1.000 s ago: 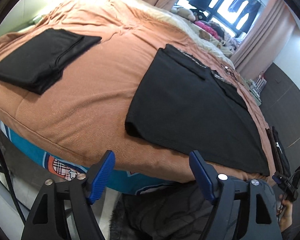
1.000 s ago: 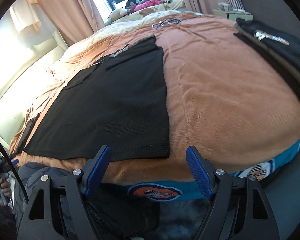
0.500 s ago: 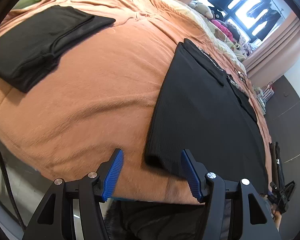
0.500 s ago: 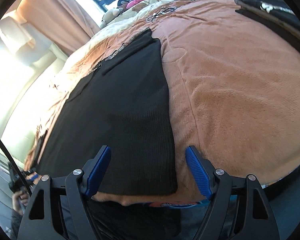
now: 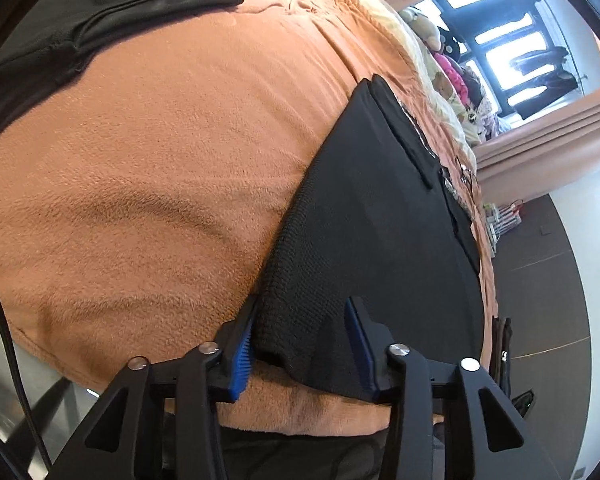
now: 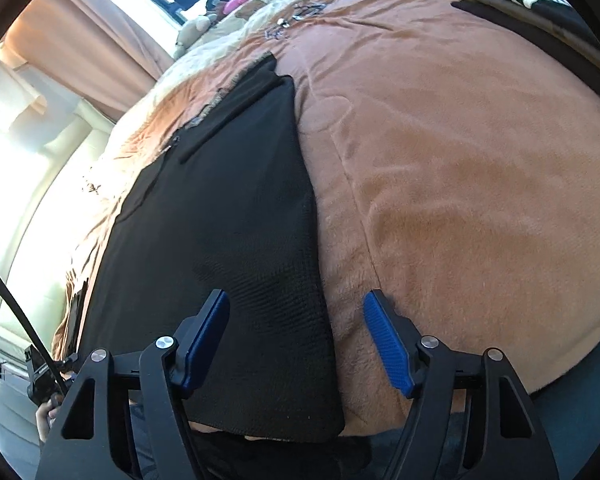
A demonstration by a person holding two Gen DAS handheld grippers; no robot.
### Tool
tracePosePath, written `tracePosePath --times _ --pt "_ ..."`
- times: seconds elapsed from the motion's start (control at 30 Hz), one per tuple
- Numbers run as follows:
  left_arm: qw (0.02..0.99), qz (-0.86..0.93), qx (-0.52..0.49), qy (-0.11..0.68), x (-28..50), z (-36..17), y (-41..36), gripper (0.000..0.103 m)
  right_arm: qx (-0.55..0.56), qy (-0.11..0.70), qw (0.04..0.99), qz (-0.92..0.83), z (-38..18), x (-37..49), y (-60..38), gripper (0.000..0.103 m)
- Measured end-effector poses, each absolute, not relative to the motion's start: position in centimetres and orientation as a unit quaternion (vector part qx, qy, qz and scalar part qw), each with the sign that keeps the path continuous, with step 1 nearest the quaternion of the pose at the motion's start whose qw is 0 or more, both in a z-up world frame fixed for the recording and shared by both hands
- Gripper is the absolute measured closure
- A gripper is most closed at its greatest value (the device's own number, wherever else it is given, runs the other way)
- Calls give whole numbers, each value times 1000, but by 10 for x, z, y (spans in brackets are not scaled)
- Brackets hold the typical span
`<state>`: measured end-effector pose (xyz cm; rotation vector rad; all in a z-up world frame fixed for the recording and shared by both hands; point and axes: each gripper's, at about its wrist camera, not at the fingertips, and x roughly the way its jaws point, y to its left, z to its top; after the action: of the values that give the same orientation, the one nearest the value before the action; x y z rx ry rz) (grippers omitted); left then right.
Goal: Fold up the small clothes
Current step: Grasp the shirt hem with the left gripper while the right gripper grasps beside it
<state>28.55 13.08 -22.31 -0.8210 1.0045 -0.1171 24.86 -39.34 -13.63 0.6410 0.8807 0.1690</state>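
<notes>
An orange blanket (image 5: 148, 200) covers the bed, curtains (image 6: 88, 40) behind. Both grippers, left (image 5: 300, 344) and right (image 6: 296, 336), are closing around corners of the black garment (image 5: 380, 232), not yet pinching.

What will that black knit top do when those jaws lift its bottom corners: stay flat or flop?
Probably flop: the black top lies limp on the blanket, its corner bunching between the closing jaws. Its thin knit looks light. The fuzzy blanket may cling slightly.
</notes>
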Motion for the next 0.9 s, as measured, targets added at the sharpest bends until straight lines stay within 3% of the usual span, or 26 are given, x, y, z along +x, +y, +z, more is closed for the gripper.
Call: tracePosePath --times 0.13,0.57,0.63,0.7,0.9 --pt "781 -51 -408 470 287 -230 141 82 311 425 845 92 -133 236 -388 35" --pt "780 -54 -406 474 283 -230 145 93 389 401 818 135 -149 249 -374 35" --pt "780 -51 -403 476 283 -229 145 94 396 396 817 133 -152 254 -377 41" --pt "779 -48 -403 477 285 -230 145 95 397 398 818 124 -158 258 -377 58" --pt "782 -39 -397 479 288 -228 142 96 381 405 823 112 -159 250 -383 89"
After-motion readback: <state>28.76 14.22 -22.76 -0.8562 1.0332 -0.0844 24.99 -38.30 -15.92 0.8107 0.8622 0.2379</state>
